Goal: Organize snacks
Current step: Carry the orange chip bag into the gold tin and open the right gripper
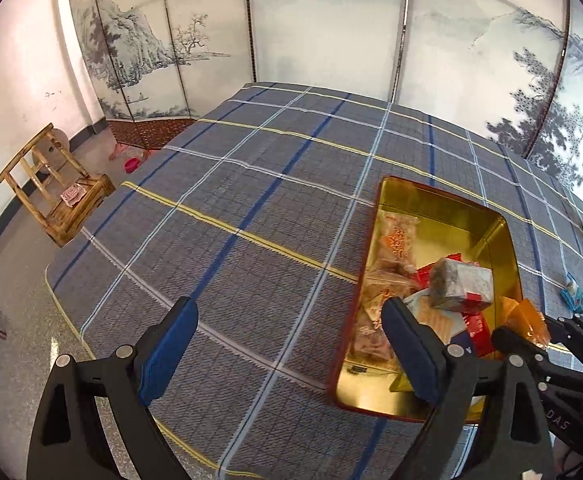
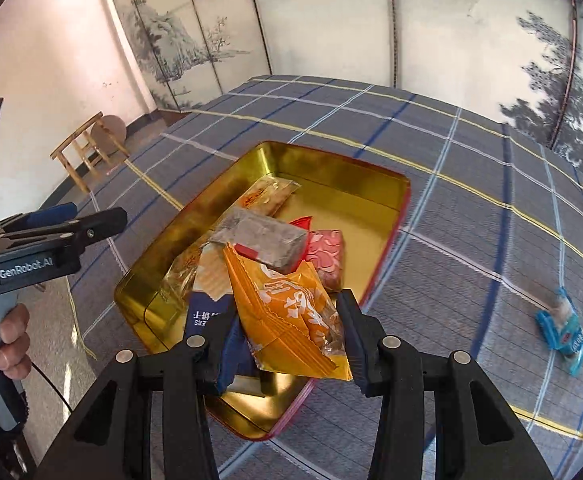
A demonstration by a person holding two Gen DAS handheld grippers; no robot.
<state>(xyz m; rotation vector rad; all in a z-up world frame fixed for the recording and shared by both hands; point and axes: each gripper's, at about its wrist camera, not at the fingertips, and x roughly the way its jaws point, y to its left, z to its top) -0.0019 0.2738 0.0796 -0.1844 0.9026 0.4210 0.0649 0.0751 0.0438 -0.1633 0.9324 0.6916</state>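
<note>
Right gripper [image 2: 287, 340] pinches orange packet [image 2: 287, 312] — tin [image 2: 331, 168] partly hidden.

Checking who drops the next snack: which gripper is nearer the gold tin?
Right. The right gripper hangs over the gold tin, shut on an orange snack packet; the left gripper is open over the tablecloth beside it.

**Black Linkage Frames, Blue Pads**

Matte black two-finger left gripper [image 1: 289, 354], blue ribbed rubber pads [image 1: 167, 354], round silver pivot screws. Matching black right gripper [image 2: 285, 342]. White "GenRobot.AI" lettering on the dark housing, grey handle, thin black cable trailing beneath the hand [image 2: 9, 340].
</note>
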